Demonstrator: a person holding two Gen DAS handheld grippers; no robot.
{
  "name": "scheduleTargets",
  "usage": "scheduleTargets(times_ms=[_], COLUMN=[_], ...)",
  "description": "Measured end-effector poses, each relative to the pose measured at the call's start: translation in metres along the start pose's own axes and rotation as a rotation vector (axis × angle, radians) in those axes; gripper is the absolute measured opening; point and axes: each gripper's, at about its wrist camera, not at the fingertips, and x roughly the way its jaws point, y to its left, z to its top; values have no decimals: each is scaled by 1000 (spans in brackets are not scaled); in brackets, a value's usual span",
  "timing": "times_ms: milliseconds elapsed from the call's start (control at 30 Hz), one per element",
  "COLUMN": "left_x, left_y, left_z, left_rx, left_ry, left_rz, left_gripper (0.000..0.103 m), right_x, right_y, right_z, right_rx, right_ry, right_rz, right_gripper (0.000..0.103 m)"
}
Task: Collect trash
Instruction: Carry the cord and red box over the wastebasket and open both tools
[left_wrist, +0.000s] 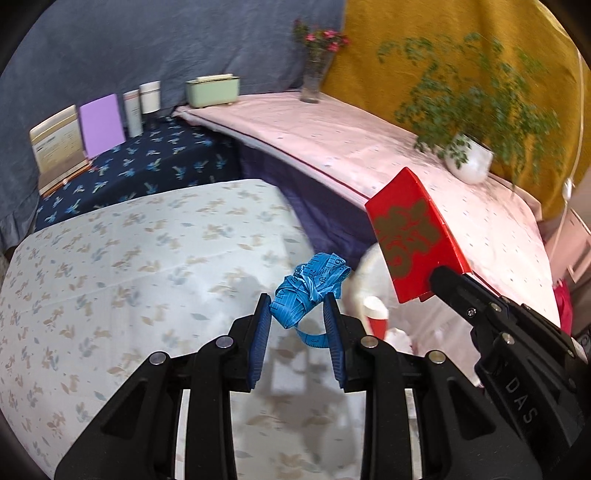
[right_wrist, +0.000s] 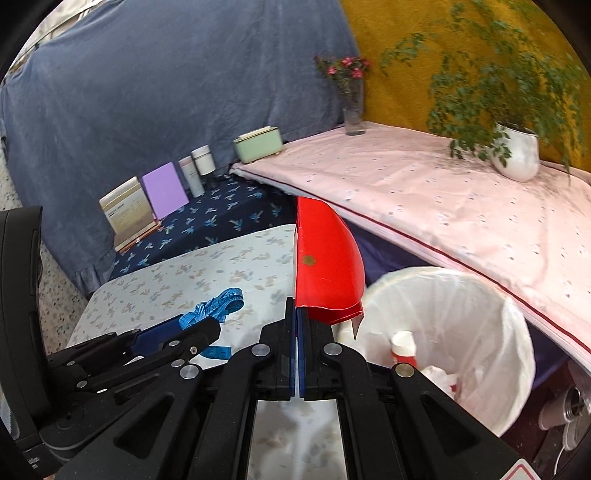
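A bundled blue measuring tape (left_wrist: 308, 290) is pinched between the blue pads of my left gripper (left_wrist: 296, 301), held above the pale floral tabletop (left_wrist: 147, 258), with a loose end hanging below. To its right, my right gripper (left_wrist: 437, 282) is shut on the lower edge of a flattened red carton (left_wrist: 410, 236) with gold print. In the right wrist view the red carton (right_wrist: 327, 266) stands up from my shut right gripper (right_wrist: 297, 314), next to the white-lined trash bin (right_wrist: 509, 332). The left gripper (right_wrist: 201, 326) with the blue tape (right_wrist: 221, 304) is at the left.
The bin holds a red-and-white bottle (right_wrist: 404, 349) and crumpled tissue. A pink-covered table (right_wrist: 424, 192) carries a potted plant (right_wrist: 517, 155) and a flower vase (right_wrist: 352, 110). A green box (right_wrist: 258, 144), canisters, a purple card (right_wrist: 164, 190) and a book stand by the navy cloth.
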Motion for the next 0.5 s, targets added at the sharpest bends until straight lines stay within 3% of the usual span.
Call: scheduleTargets(times_ms=[500], left_x=[4], left_y=[-61], left_z=[-16], left_rx=[84], left_ry=[27], left_rz=[-58], left_gripper=[28], right_x=[-32], right_y=[-63], right_z=[-22], right_rx=[86], right_ry=[-15], right_rz=[-76], right_gripper=[1])
